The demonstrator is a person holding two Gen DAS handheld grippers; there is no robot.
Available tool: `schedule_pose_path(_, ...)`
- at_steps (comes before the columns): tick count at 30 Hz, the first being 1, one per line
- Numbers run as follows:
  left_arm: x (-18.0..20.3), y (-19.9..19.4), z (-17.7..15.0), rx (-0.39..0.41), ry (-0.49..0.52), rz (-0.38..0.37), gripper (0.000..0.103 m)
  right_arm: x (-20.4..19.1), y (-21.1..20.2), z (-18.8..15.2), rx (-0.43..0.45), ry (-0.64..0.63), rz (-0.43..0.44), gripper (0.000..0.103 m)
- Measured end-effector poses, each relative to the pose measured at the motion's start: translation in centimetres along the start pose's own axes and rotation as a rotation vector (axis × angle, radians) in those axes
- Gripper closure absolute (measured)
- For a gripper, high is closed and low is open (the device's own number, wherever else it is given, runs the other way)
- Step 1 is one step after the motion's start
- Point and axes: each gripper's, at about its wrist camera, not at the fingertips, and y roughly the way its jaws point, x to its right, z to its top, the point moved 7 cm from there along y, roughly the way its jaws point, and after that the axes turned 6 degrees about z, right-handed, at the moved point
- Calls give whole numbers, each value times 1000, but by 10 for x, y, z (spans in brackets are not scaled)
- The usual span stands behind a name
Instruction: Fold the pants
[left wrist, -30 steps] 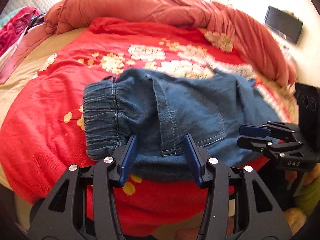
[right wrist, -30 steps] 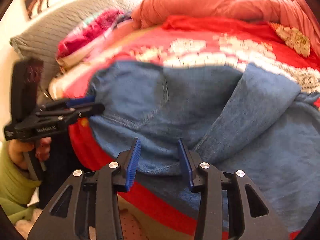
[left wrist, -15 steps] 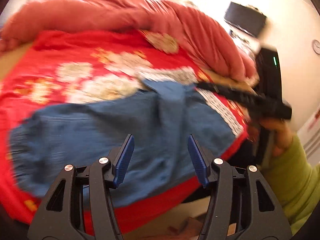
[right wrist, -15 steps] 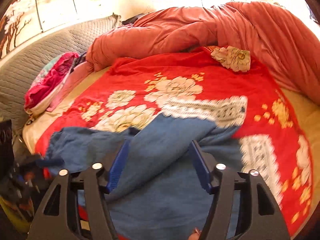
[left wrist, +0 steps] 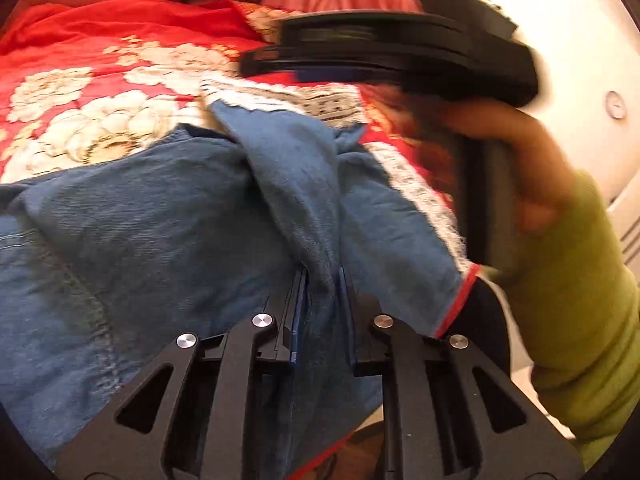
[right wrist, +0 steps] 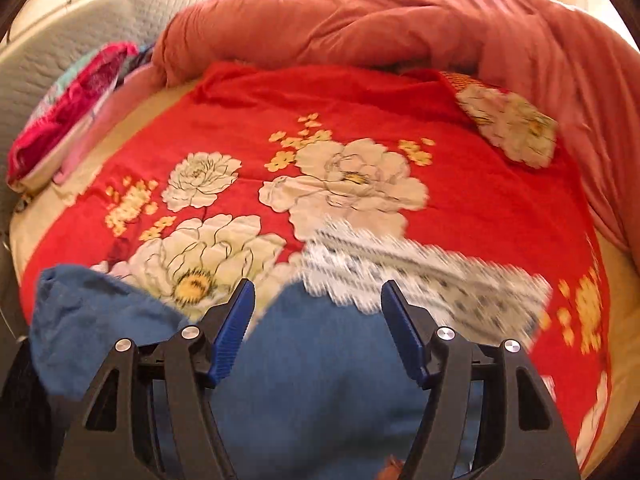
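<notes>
Denim filled the narrow gap of your left gripper (left wrist: 322, 312), whose blue pads had pinched a raised ridge of the blue denim pants (left wrist: 160, 220). Your right gripper (right wrist: 318, 336) stood wide, holding nothing, just above the pants (right wrist: 320, 380). They lay crumpled at the near edge of the red flowered bedspread (right wrist: 360, 100), with the bunched salmon-pink duvet (right wrist: 400, 20) beyond.

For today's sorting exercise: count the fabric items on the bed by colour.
Blue: 1, the blue denim pants
Red: 1, the red floral blanket
Salmon: 1, the salmon-pink bunched quilt
Pink: 1, the pink patterned cloth bundle
Total: 4
</notes>
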Motion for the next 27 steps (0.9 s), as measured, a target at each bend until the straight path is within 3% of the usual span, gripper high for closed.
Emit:
schedule_pose_path(7,2,2,-4,27,48,0,93,-5,66,19,-94,16,-86,41)
schedule_pose_path(8,2,1,-3,31,46,0,93,-4,74,17,-112,14,-109,46)
schedule_pose_path(10,0,1,-2,41,56,20,93,2,81,14,-124,13,-142,76)
schedule_pose_path(12,-5,1,-4,43,63,38,93,8,76,15,-86,36,-114,88)
schedule_pose_path(14,-8,1,-2,46,55,40,93,17,61,16,-28,107,-60,93)
schedule_pose_path(19,-14,-2,0,63,62,70,92,47,-3,10,123,197,-64,95)
schedule_pose_path(27,-12,-2,0,77,79,96,81,94,-105,-41,310,395,-41,95)
